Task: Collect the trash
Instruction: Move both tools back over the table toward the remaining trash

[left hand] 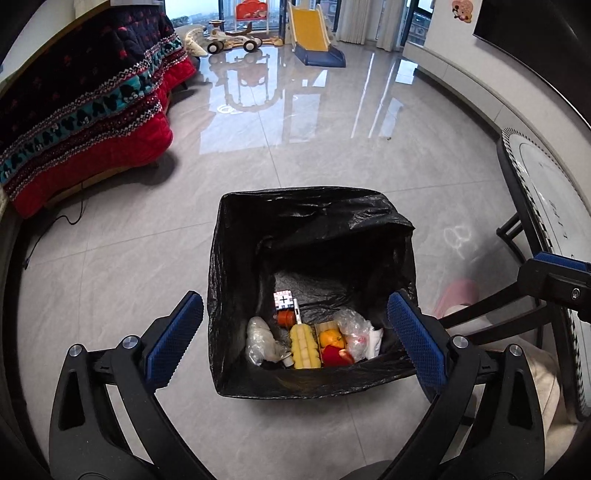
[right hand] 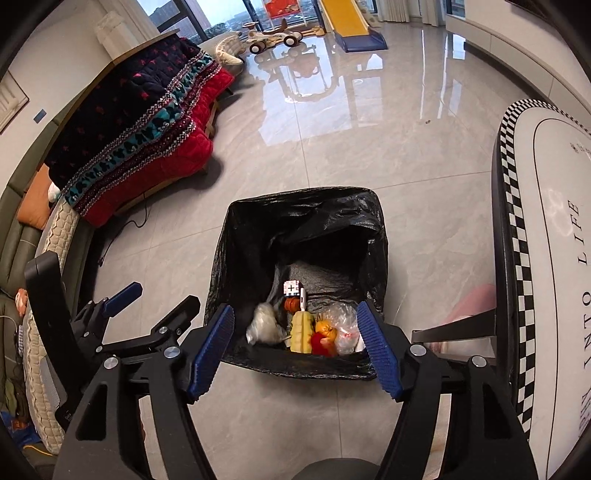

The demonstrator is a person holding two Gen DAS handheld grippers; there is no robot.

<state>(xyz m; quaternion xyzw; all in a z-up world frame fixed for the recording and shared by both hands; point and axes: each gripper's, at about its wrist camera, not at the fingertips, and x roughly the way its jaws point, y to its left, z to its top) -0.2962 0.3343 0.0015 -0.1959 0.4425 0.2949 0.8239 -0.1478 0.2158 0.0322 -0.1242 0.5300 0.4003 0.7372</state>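
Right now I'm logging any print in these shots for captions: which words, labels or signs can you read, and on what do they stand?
"INTO LIFE": black letters on the white round table top; the word before them is cut off.
"+": a black plus sign on the small white patterned cube inside the black-lined trash bin.
Table lettering in the left wrist view: too distorted to read.
Pink wall sticker: picture only.

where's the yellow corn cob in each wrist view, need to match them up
Left wrist: the yellow corn cob lies low in the middle of the picture, at the bottom of the black-lined bin, left of the orange fruit.
Right wrist: the cob is again low and central, between the open blue pads.
Shared landmark: the small white checked cube just behind it.
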